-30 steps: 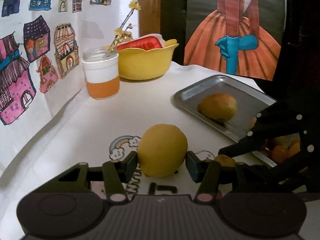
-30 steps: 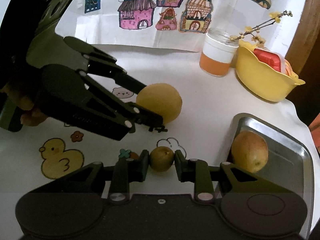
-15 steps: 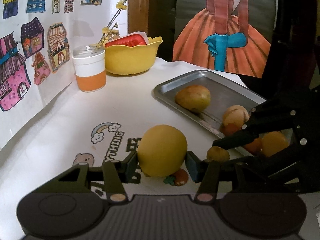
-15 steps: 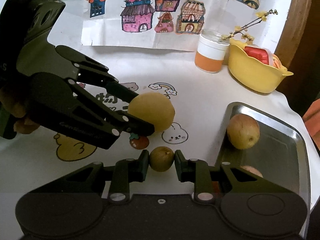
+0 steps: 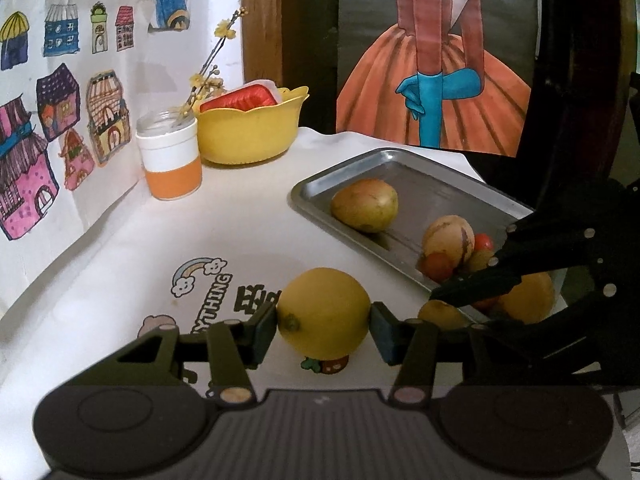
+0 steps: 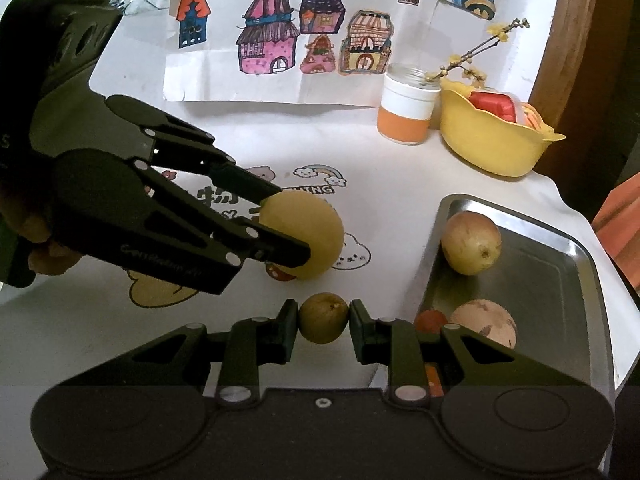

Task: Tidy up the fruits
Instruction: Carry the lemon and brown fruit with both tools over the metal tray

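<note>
We saw the left hand-held gripper (image 5: 323,326) clamping a yellow lemon (image 5: 323,313) above the counter (image 5: 224,232), while the right hand-held gripper (image 6: 324,325) pinched a small brownish fruit (image 6: 323,323) beside the metal tray (image 6: 568,256).

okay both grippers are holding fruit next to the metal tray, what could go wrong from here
1. The left gripper pinches the large yellow fruit only at its sides; being round, it could slip out.
2. The near end of the metal tray is already crowded with fruit, so the small brownish fruit in the right gripper may knock or roll others.
3. The two grippers sit close together and might collide.
</note>
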The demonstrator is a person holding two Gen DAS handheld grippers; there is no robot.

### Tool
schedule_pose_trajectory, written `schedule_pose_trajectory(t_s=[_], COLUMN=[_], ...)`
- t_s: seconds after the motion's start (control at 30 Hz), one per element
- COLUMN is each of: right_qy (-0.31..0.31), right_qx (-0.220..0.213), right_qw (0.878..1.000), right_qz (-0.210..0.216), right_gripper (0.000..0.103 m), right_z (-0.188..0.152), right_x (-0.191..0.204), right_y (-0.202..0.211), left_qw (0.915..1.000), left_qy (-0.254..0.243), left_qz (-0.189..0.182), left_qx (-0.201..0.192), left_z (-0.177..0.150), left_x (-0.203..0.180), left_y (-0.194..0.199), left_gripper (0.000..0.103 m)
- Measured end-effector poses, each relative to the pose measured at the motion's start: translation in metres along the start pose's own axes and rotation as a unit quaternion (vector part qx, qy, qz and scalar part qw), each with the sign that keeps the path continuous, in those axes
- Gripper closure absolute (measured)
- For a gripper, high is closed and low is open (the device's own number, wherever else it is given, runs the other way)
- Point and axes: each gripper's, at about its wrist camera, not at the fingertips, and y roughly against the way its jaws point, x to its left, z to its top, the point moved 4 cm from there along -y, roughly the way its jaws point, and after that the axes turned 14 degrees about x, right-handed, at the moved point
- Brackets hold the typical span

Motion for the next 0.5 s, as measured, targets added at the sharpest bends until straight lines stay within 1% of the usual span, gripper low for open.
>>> schedule_pose_trajectory(t_s=[0.23, 0.37, 0.5], right_qy=[-0.008, -0.010, -0.009], right_qx=[-0.001, 0.002, 0.006], right_qw=[1.000, 1.000, 1.000], right_qz=[-0.002, -0.002, 0.000], right_gripper=[0.074, 0.074, 0.074], right_z=[-0.001, 0.001, 0.000], right_x=[-0.003, -0.004, -0.004], right_y=[-0.001, -0.004, -0.007], left_qw=[0.9999, 0.9998, 0.9998], left_qy=[-0.013, -0.015, -0.017], left_qz=[0.002, -0.010, -0.007], left_qx=[-0.002, 0.007, 0.004], left_z=[0.004, 0.007, 0.009], left_x=[-0.001, -0.003, -0.006], left_y=[-0.004, -0.013, -0.018], left_gripper=[0.047, 0.045, 0.045])
